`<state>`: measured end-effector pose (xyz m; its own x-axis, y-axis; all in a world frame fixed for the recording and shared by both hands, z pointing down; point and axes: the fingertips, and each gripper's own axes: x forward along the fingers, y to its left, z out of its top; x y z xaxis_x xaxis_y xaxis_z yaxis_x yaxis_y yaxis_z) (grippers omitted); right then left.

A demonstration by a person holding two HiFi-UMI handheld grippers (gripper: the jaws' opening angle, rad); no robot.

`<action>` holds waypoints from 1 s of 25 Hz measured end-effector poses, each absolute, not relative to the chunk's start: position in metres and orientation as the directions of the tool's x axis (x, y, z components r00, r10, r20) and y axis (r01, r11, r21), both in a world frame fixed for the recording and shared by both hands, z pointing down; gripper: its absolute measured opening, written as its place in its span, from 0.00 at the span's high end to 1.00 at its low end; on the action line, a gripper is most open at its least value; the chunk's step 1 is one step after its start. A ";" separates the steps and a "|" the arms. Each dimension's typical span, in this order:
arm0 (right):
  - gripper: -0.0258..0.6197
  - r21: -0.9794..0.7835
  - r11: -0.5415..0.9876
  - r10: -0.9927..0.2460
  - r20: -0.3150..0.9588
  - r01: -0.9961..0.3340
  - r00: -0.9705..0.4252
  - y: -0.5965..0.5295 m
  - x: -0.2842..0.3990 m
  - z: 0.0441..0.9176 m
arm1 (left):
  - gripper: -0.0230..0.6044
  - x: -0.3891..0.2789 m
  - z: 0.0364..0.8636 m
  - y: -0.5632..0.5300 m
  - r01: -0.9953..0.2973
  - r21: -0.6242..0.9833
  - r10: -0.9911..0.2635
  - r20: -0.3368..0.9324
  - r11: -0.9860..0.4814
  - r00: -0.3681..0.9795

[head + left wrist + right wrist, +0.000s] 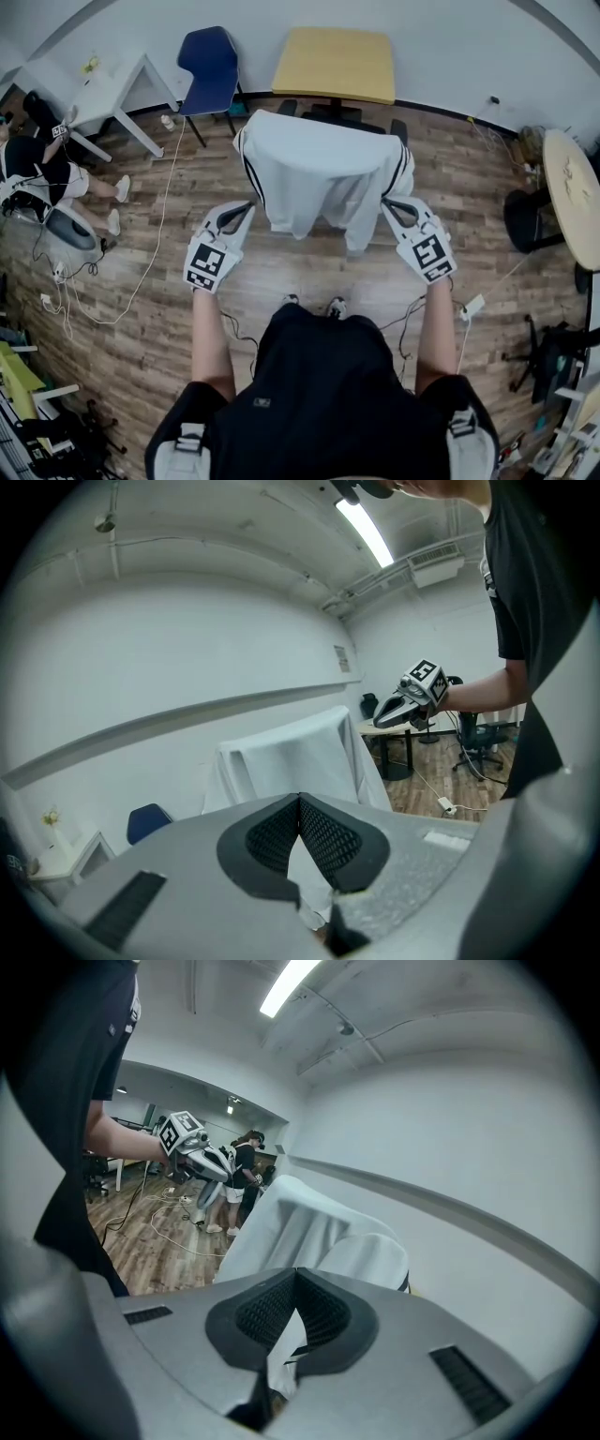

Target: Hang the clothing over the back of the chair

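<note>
A white garment with black side stripes (319,169) hangs draped over the back of a chair, which it hides almost entirely. My left gripper (248,206) is shut and empty, its tip just off the cloth's lower left edge. My right gripper (386,201) is also shut with nothing held, close by the hanging right sleeve. In the left gripper view the shut gripper (300,799) faces the draped garment (291,761) from a short way off. In the right gripper view the gripper (295,1271) points at the same cloth (309,1227).
A yellow table (335,63) stands right behind the chair, and a blue chair (210,66) and a white table (108,89) at the back left. A person (37,169) sits at far left. Cables (141,272) trail over the wooden floor. A round table (572,187) is at right.
</note>
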<state>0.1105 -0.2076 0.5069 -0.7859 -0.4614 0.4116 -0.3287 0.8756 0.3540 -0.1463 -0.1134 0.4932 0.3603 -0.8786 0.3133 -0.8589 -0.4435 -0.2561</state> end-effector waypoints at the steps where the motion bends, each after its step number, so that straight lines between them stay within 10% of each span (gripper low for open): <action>1: 0.97 0.353 0.874 -0.466 0.417 -0.334 -0.780 -0.205 0.105 0.509 | 0.97 -0.149 0.497 -0.115 -0.854 -0.249 -0.872 0.314 -0.457 0.376; 25: 0.97 0.331 0.782 -0.622 0.465 -0.528 -0.630 -0.120 0.016 0.549 | 0.97 -0.206 0.543 -0.097 -0.666 -0.159 -0.675 0.331 -0.729 0.659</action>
<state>0.0157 -0.1203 0.5488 -0.6300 -0.6219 0.4652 -0.5281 0.7822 0.3306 -0.2056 -0.0970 0.5432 0.6595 -0.6748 0.3314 -0.6660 -0.7289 -0.1588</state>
